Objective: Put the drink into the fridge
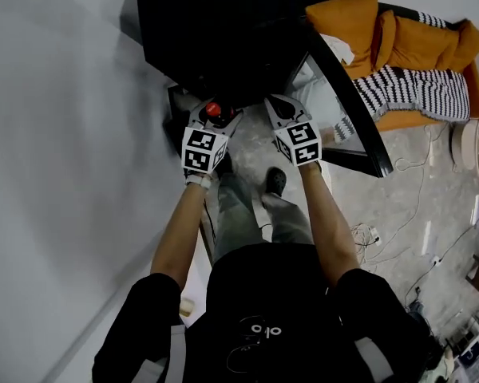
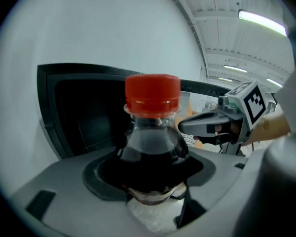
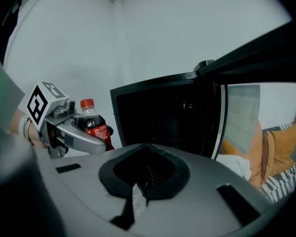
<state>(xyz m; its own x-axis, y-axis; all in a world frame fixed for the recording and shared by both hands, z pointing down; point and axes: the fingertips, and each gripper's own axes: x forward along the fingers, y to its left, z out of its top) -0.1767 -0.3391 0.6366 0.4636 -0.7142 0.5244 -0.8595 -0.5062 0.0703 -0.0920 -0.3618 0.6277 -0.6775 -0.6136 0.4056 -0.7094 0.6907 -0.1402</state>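
A cola bottle with a red cap stands upright between the jaws of my left gripper, which is shut on its body. The black fridge stands just ahead of both grippers. Its door is swung open to the right and its inside is dark. My right gripper is shut on nothing, level with the left one and right of it, facing the opening. The right gripper view shows the left gripper holding the bottle in front of the fridge's left edge.
A white wall runs along the left of the fridge. An orange sofa with a striped blanket stands behind the open door. Cables lie on the stone floor at the right. The person's legs and shoes are below the grippers.
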